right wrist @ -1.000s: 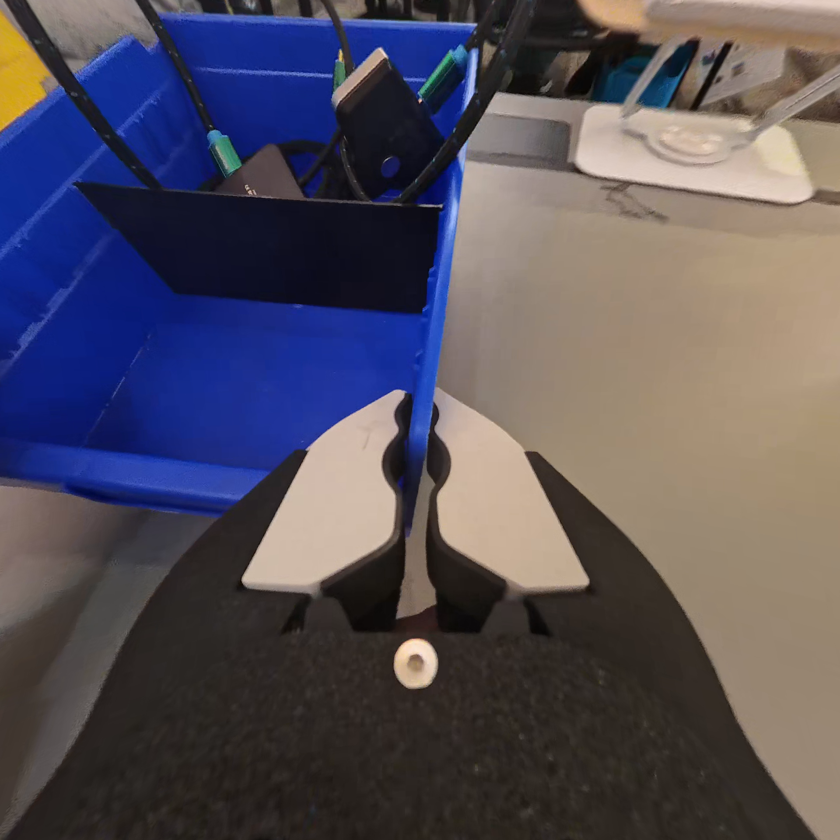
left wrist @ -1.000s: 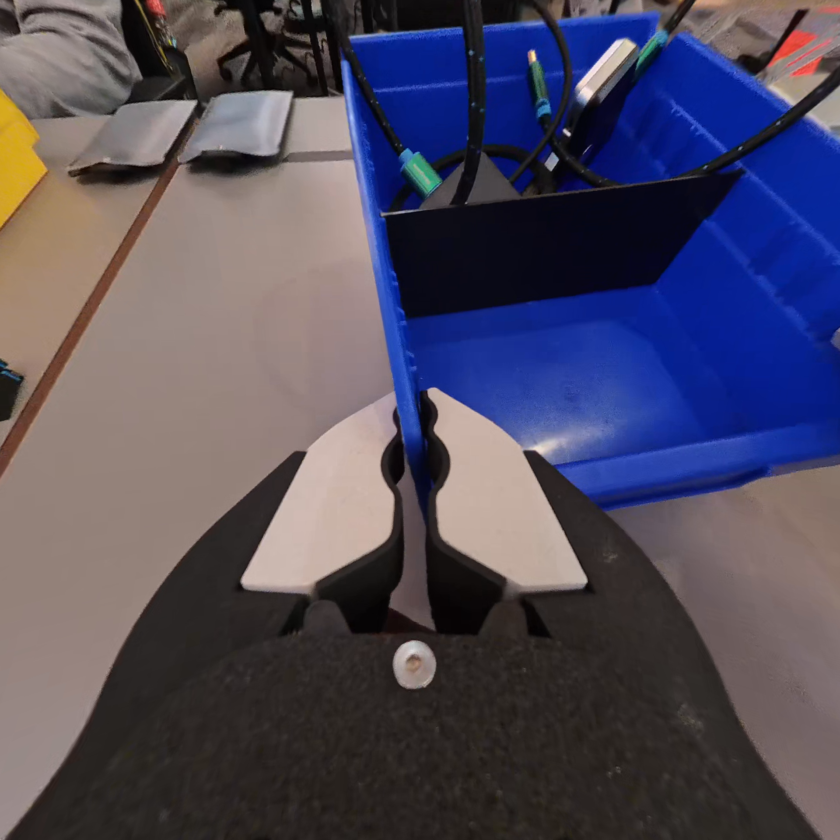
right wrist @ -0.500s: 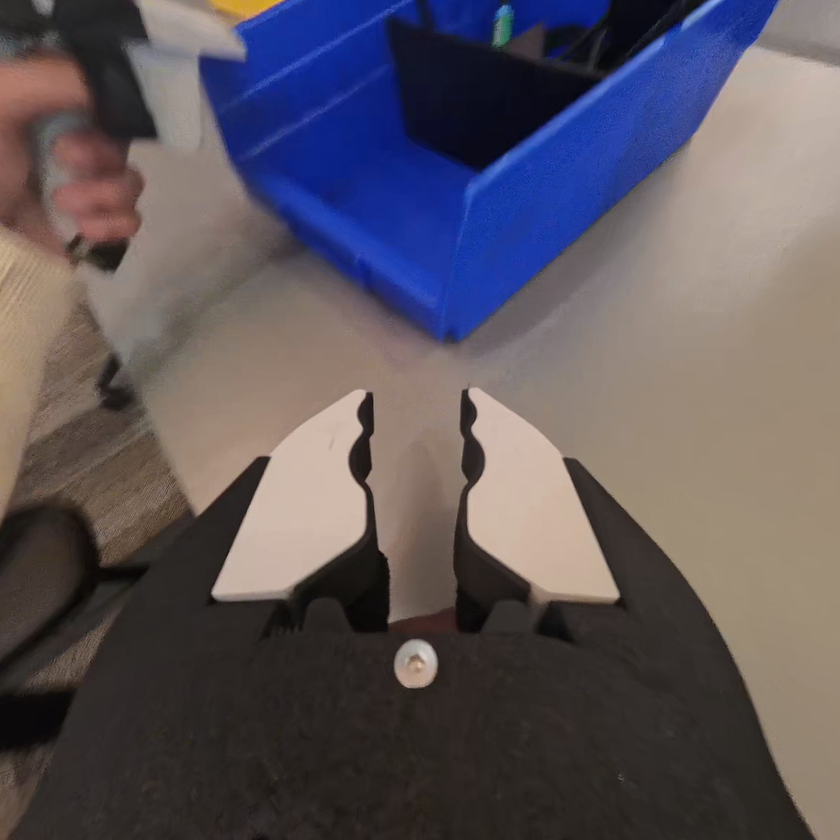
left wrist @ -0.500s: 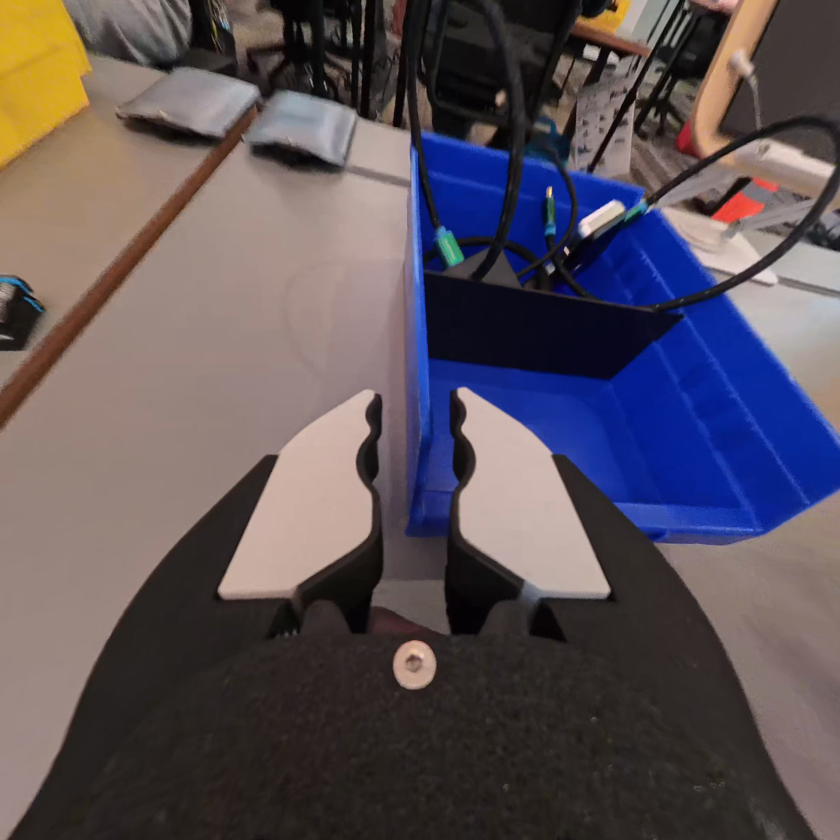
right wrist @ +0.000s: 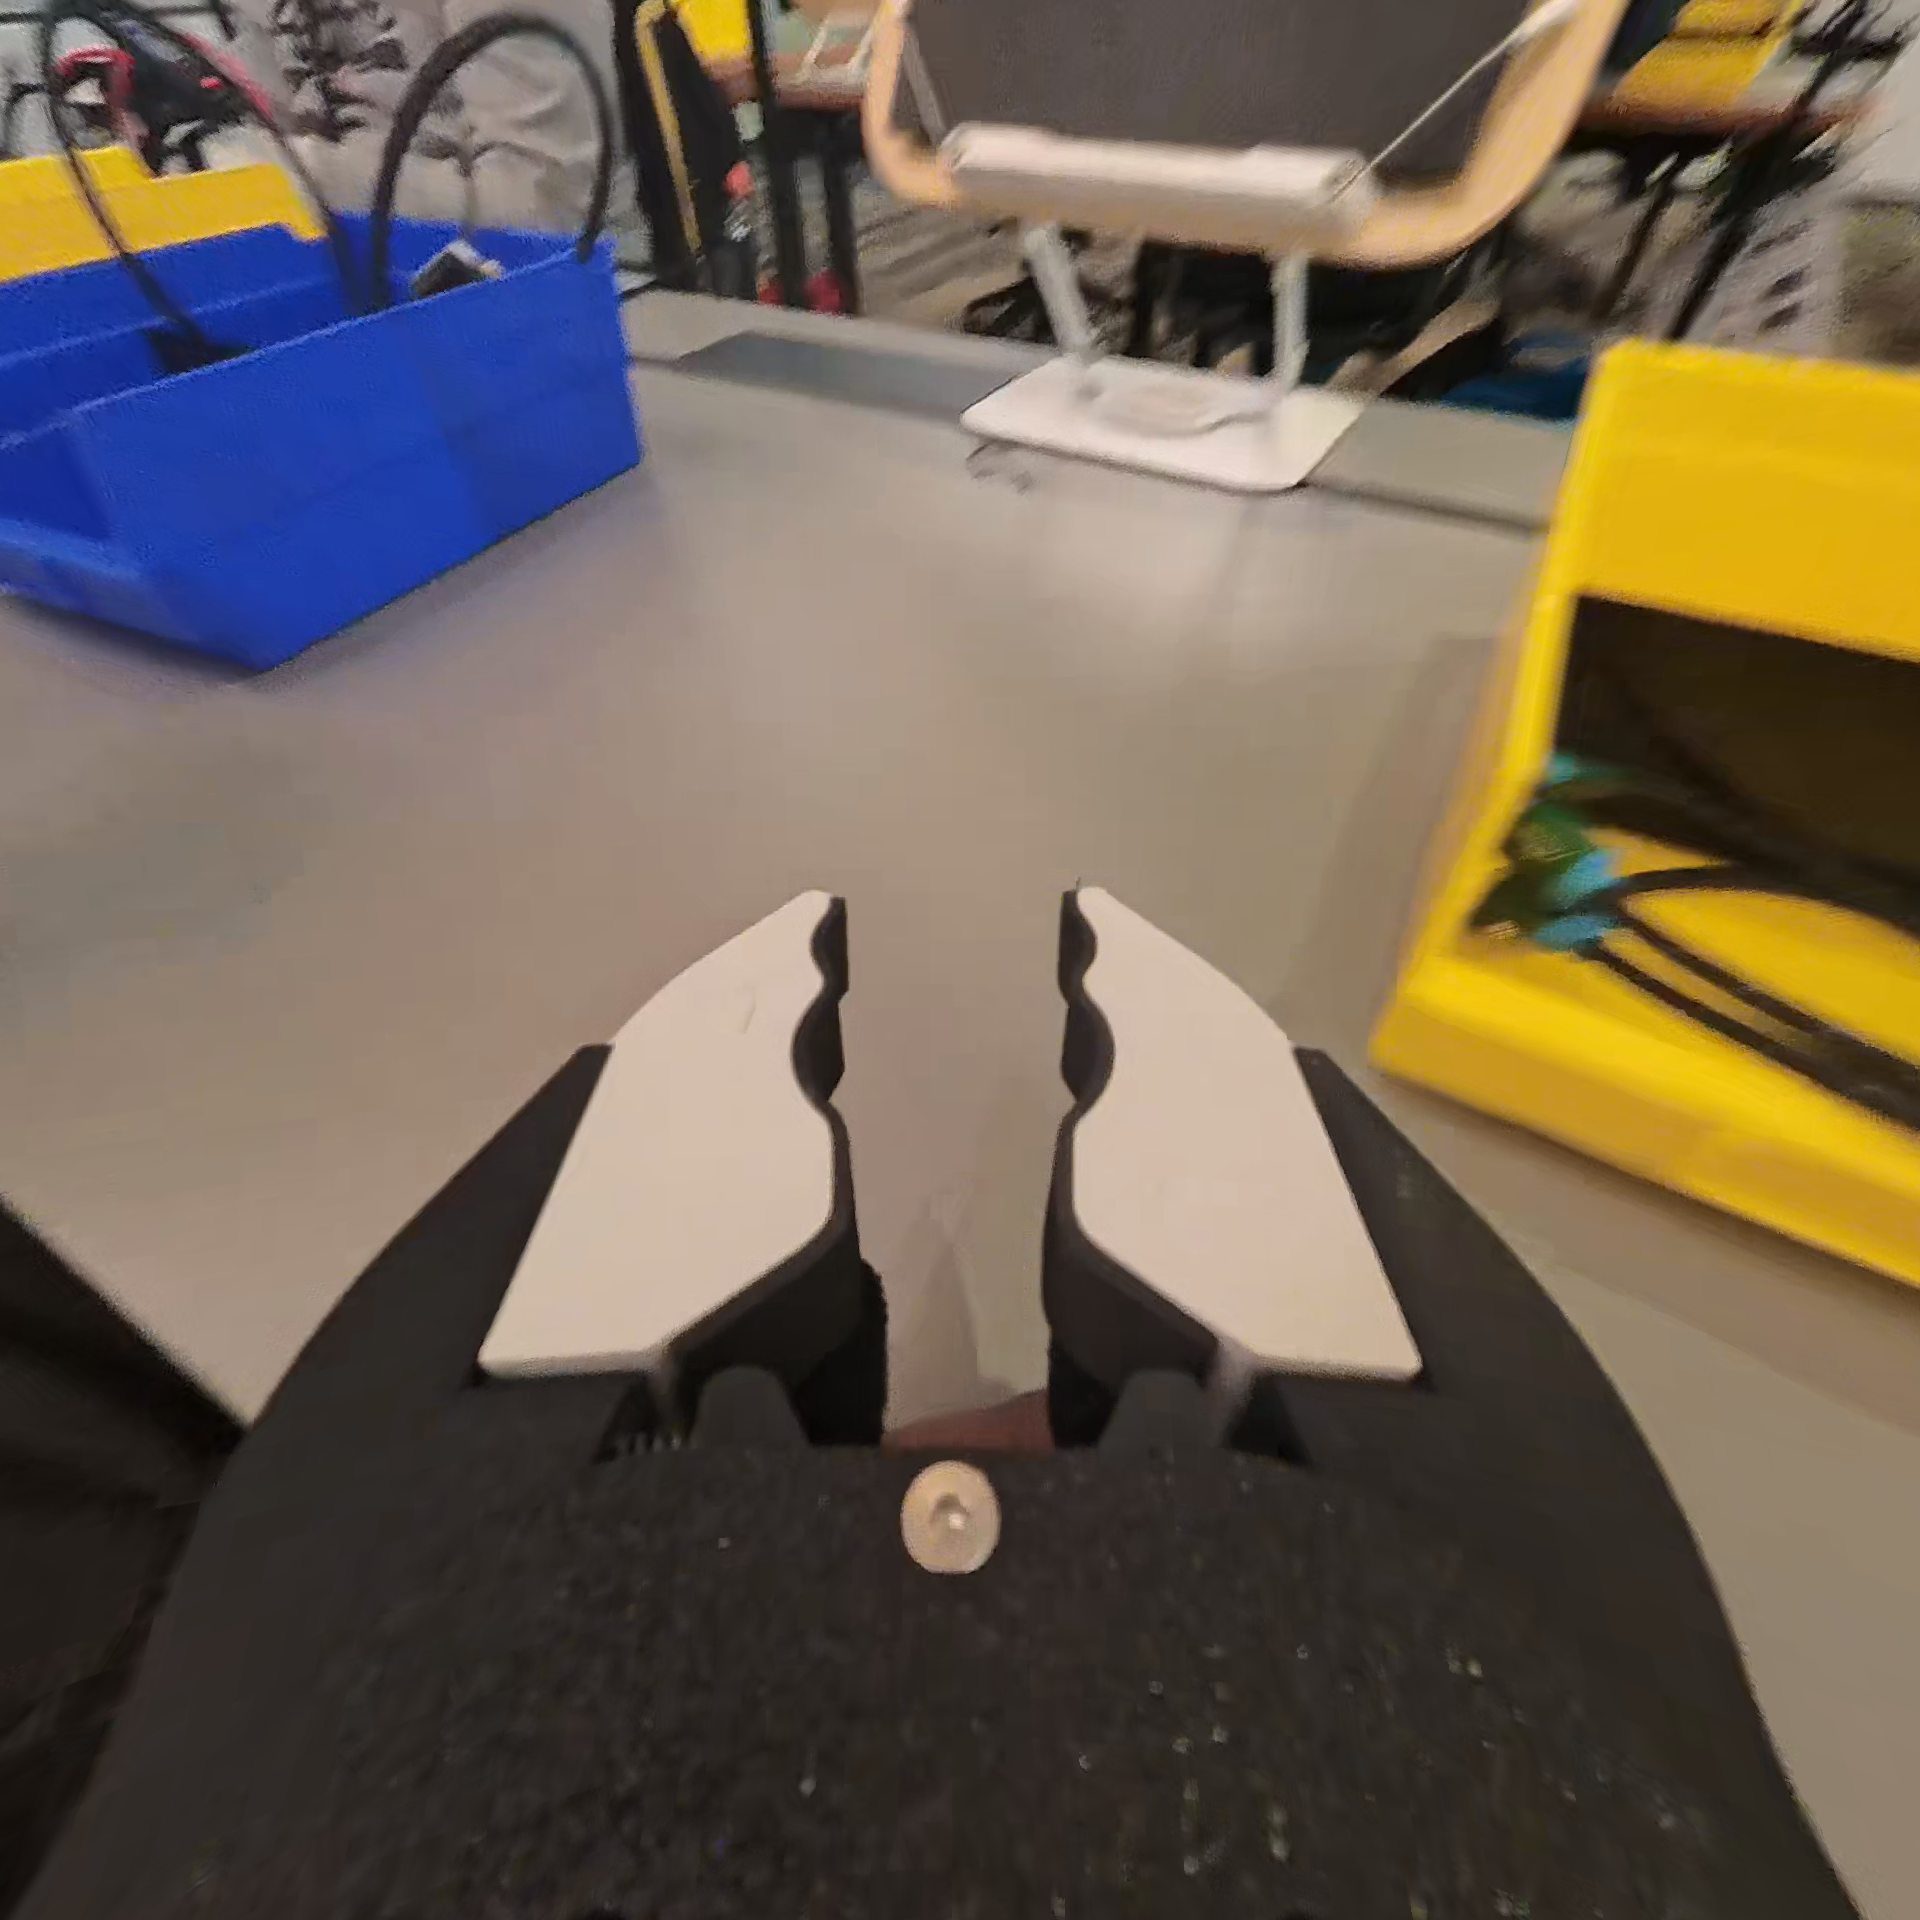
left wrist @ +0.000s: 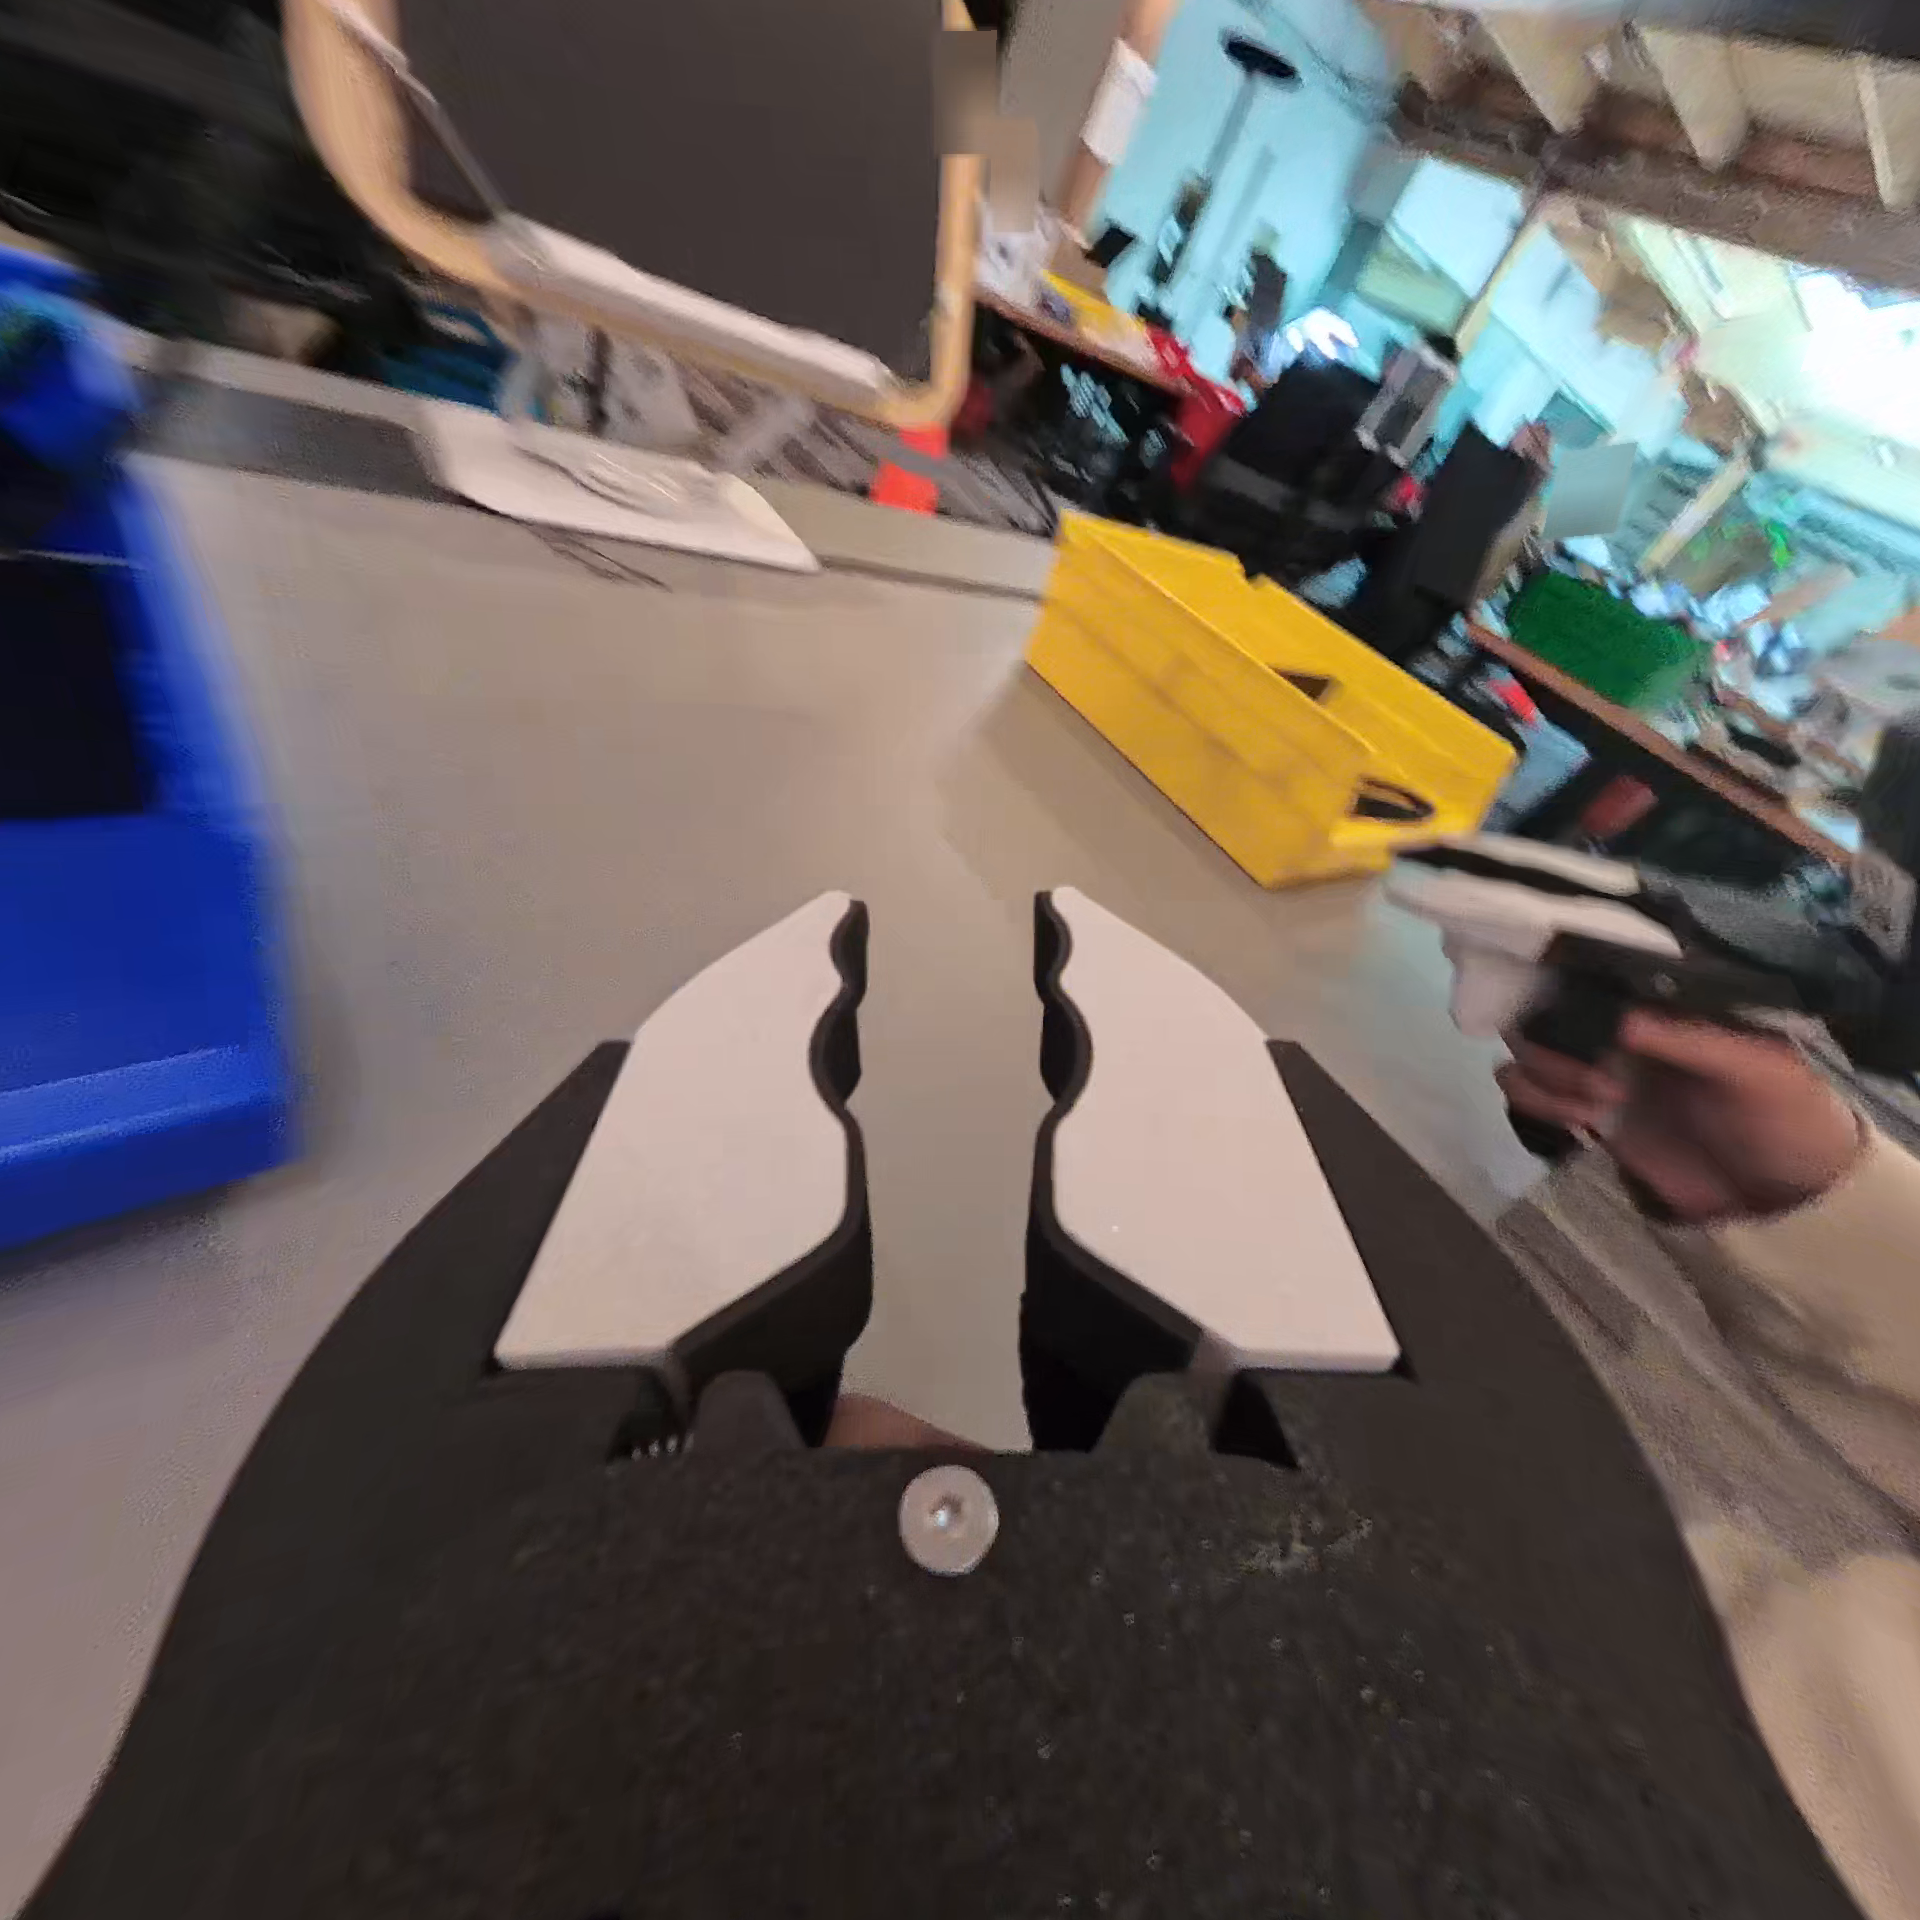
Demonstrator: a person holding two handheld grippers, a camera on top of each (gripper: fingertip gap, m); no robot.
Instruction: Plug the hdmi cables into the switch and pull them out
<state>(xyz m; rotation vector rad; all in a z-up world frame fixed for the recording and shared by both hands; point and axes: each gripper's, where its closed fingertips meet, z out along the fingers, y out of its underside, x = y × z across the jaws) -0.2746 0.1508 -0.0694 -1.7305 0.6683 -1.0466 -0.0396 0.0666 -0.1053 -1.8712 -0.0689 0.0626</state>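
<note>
My left gripper (left wrist: 951,914) is open and empty above the grey table, with the blue bin (left wrist: 114,914) at its left. My right gripper (right wrist: 954,914) is open and empty over the table; it also shows in the left wrist view (left wrist: 1527,914), held by a hand at the right. In the right wrist view the blue bin (right wrist: 343,457) stands at the far left with black cables (right wrist: 384,177) arching out of it and a small device (right wrist: 452,272) inside. A yellow bin (right wrist: 1704,1060) at the right holds black cables with teal plugs (right wrist: 1569,894).
The yellow bin also shows in the left wrist view (left wrist: 1236,717) at the far right of the table. A white stand base (right wrist: 1153,421) sits at the table's back edge. Chairs and cluttered desks lie beyond. The views are motion-blurred. Left tips to right tips: about 25 cm.
Both grippers were shut on the blue bin's side walls a second ago. They let go, opened and swung to the right, away from the bin. The yellow bin has come into view.
</note>
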